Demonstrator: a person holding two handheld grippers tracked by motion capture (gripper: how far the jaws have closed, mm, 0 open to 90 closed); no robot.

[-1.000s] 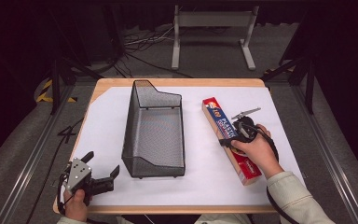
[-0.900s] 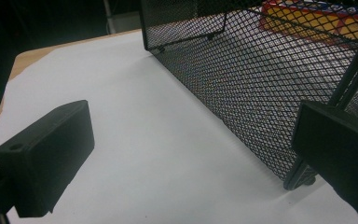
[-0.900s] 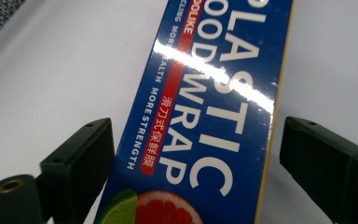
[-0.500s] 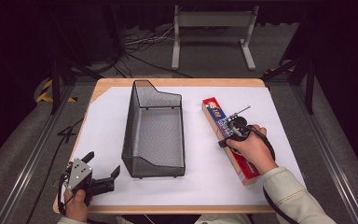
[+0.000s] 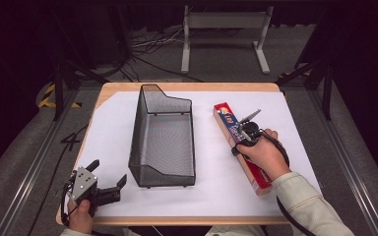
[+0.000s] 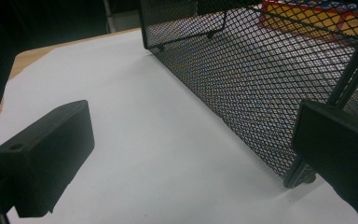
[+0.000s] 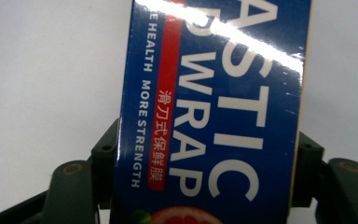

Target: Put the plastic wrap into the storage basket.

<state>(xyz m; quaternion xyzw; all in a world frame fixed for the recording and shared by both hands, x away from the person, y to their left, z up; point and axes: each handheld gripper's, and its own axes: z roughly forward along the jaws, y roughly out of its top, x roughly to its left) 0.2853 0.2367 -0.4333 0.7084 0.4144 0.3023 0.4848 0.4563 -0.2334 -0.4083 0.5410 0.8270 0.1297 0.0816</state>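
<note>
High view: at the near left corner of the table [image 5: 128, 88], covered by a white sheet [image 5: 108, 142], the left gripper [image 5: 109, 185] is held in a hand [image 5: 81, 216] with its jaws spread apart and nothing between them. In the left gripper view the same gripper [image 6: 191, 154] is seen with its two black pads wide apart above the white sheet [image 6: 135, 140], aimed toward the near corner of the mesh basket [image 6: 261, 84]. The black mesh basket [image 5: 163, 142] is placed lengthwise at the middle of the table. To its right, the long plastic wrap box [image 5: 226, 118] is laid flat on the sheet, slanting from far left to near right. The right gripper [image 5: 240, 140] is set across the box's middle, held by the right hand [image 5: 263, 157]. In the right gripper view the jaws have just been closing and are seen clamped against both long sides of the plastic wrap box [image 7: 214, 107], with the right gripper [image 7: 205, 172] straddling it.
</note>
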